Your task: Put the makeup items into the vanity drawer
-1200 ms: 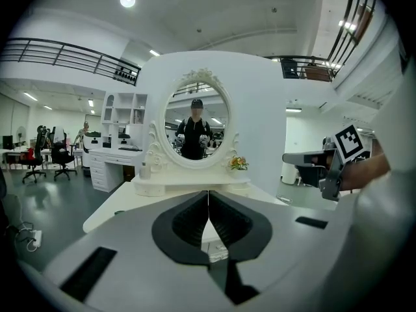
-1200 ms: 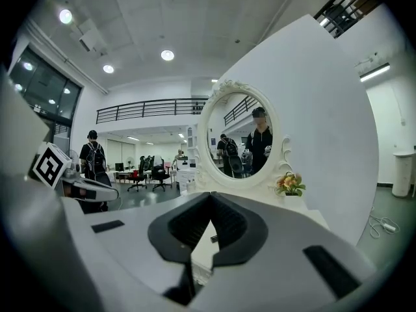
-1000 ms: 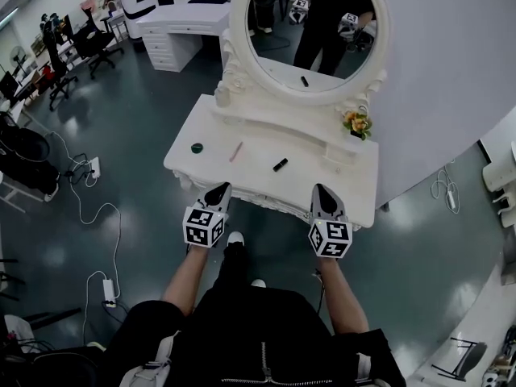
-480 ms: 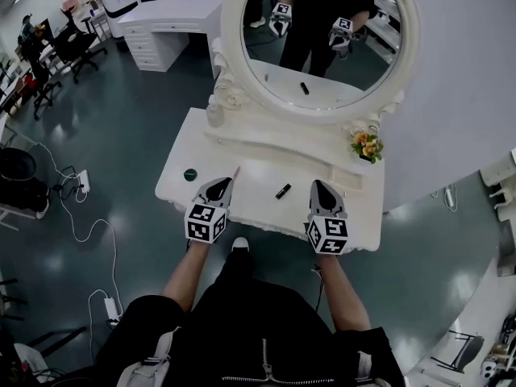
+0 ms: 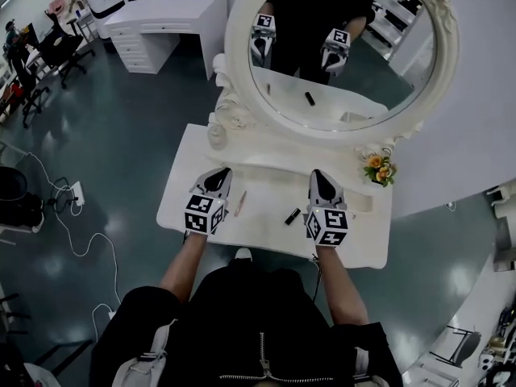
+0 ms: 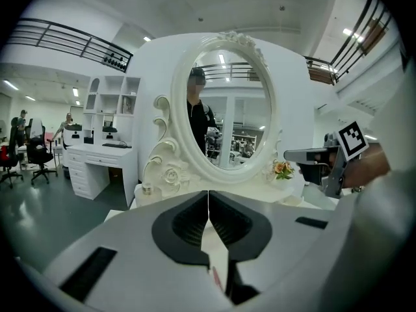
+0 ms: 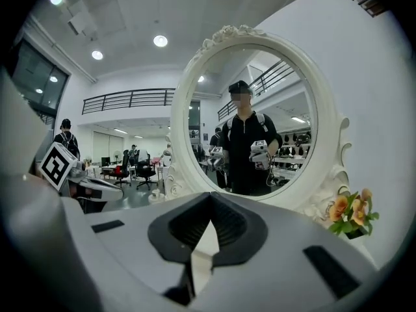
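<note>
Surface: white vanity top (image 5: 359,236), carved front edge, set against a pale wall. A large oval mirror (image 5: 343,51) in a scrolled white frame is mounted at the back. The drawer front cannot be made out from above (arms and grippers lie over the near edge).

Room: dark glossy floor (image 5: 121,135), open hall. A second white desk (image 5: 157,18) with drawers is seen far left, with office chairs (image 5: 63,51) beyond it. A white plug block (image 5: 77,193) with trailing cable is noted on the floor to the left.

On the top: a pink stick (image 5: 239,203) lies just right of the left gripper (image 5: 218,174), and a black tube (image 5: 292,216) lies just left of the right gripper (image 5: 322,177). Both items lie out on the top between the two grippers, apart from each other. A small glass jar (image 5: 217,135) stands at the back left corner by the mirror frame. Orange flowers (image 5: 379,170) stand at the back right.

Grippers: both are held over the front part of the top, side by side and pointed toward the mirror. The left jaws are pressed together with nothing between them. The right jaws are likewise seen meeting at the tips, empty. Neither item is touched.

Mirror: a person in dark clothes is reflected, holding both grippers.
</note>
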`<move>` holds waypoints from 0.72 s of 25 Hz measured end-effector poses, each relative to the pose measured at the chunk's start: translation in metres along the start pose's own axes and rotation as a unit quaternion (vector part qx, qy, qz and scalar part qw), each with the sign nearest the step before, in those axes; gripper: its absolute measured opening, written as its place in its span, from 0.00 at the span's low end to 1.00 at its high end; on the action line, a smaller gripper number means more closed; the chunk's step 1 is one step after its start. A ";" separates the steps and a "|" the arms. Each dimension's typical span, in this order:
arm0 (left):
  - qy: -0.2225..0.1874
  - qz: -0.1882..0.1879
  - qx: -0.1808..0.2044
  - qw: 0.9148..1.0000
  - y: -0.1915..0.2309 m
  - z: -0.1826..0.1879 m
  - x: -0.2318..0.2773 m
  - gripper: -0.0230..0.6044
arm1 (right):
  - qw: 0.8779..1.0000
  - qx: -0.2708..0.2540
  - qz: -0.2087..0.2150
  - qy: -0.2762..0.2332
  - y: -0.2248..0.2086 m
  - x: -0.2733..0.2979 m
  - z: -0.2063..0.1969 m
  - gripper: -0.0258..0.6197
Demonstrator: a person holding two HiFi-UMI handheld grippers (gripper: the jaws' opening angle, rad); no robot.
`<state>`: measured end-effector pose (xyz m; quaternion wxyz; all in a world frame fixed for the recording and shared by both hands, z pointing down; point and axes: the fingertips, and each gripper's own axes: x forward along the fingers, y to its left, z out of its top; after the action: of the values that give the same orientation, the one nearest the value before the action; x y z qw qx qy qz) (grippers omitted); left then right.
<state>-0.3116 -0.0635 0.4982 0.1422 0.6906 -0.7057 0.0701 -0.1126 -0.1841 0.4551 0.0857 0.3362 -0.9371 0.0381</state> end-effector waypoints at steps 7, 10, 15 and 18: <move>0.006 0.001 -0.010 1.000 0.019 -0.004 0.015 0.07 | 1.000 0.001 0.005 0.006 0.012 0.030 -0.004 0.05; 0.004 0.008 -0.012 1.000 0.026 -0.004 0.016 0.07 | 1.000 -0.001 0.012 0.008 0.014 0.037 -0.005 0.05; 0.006 0.034 -0.015 0.999 0.046 -0.012 0.007 0.07 | 0.999 -0.006 0.034 0.020 0.019 0.054 -0.013 0.05; 0.012 0.066 -0.019 0.998 0.070 -0.023 -0.005 0.07 | 0.998 -0.010 0.062 0.020 0.037 0.071 -0.015 0.05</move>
<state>-0.3790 -0.0496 0.5252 0.1586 0.6388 -0.7492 0.0745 -0.1874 -0.1980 0.4829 0.1051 0.2758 -0.9546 0.0411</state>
